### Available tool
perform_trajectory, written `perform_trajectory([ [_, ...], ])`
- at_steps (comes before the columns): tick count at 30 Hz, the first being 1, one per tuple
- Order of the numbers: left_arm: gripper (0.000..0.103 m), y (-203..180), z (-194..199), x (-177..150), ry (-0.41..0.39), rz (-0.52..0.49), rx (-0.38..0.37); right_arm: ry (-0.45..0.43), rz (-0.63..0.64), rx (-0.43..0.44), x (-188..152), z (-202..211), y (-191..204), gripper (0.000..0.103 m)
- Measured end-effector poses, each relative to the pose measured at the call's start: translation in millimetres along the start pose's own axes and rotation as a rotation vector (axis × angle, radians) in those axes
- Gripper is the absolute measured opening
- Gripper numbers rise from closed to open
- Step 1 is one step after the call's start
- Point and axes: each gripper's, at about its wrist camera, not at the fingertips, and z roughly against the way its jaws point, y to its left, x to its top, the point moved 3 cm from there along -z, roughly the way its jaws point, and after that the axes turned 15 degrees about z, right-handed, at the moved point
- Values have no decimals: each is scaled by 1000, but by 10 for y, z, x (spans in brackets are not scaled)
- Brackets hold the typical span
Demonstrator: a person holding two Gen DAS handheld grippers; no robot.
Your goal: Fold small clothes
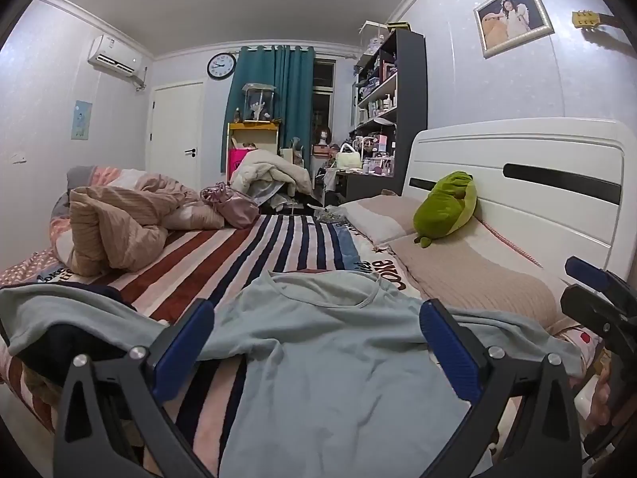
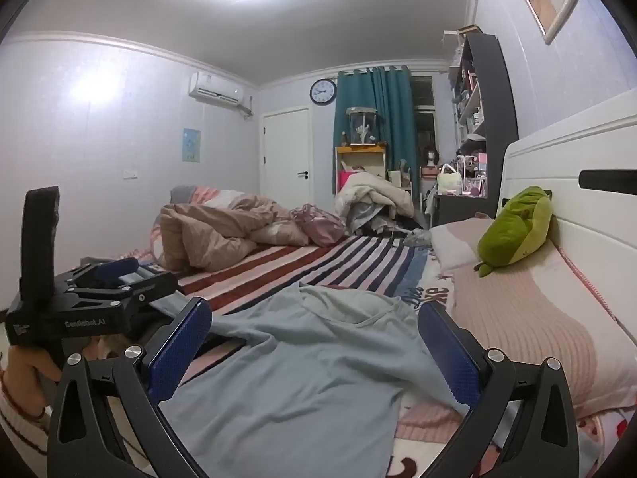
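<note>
My left claw is spread wide, blue pads well apart, hovering over the chest of a pale blue shirt and gripping nothing. My right claw is spread just as wide, holding nothing, over the same shirt from the other side. The shirt lies flat on the striped blanket, neckline away from me, one sleeve stretched toward each side; the left sleeve lies over something dark. Beside the shirt, toward the headboard, lie beige pillows, with a green plush on them, leaning on the headboard. Farther down the bed sits a crumpled pink quilt.
</note>
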Motion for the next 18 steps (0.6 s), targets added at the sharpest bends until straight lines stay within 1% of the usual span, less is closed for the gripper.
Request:
perform_trajectory([
  [1,102,23,7,-3,1,2,4,-12,-3,0,1,6,-17,103],
  [2,102,44,15,-4,3,3,5,-64,18,-17,-19,-8,16,103],
  [3,102,76,25,-6,4,5,9,-85,16,-14,-30,-9,25,103],
  [6,102,213,45,8,6,20,23,-80,15,-6,-68,-97,67,103],
  [8,102,334,50,17,7,33,40,-88,21,-52,-84,-162,96,103],
  [10,102,518,70,45,1,56,70,-94,22,-128,-102,-230,132,103],
  [11,102,608,77,63,-1,68,79,-160,24,-180,-43,-248,129,103],
  [12,102,720,96,79,-3,84,88,-154,24,-206,-52,-279,140,103],
  [13,102,823,115,87,-6,99,94,-132,27,-208,-65,-330,159,103],
  [14,102,937,134,98,-7,117,102,-91,39,-184,-89,-372,206,103],
  [15,102,1076,159,110,-10,142,111,-75,16,-151,-76,-467,246,103],
  [17,102,1438,223,135,-22,219,125,-23,43,-134,-112,-564,307,103],
  [18,99,1579,254,137,-27,253,120,12,51,-127,-134,-622,363,103],
])
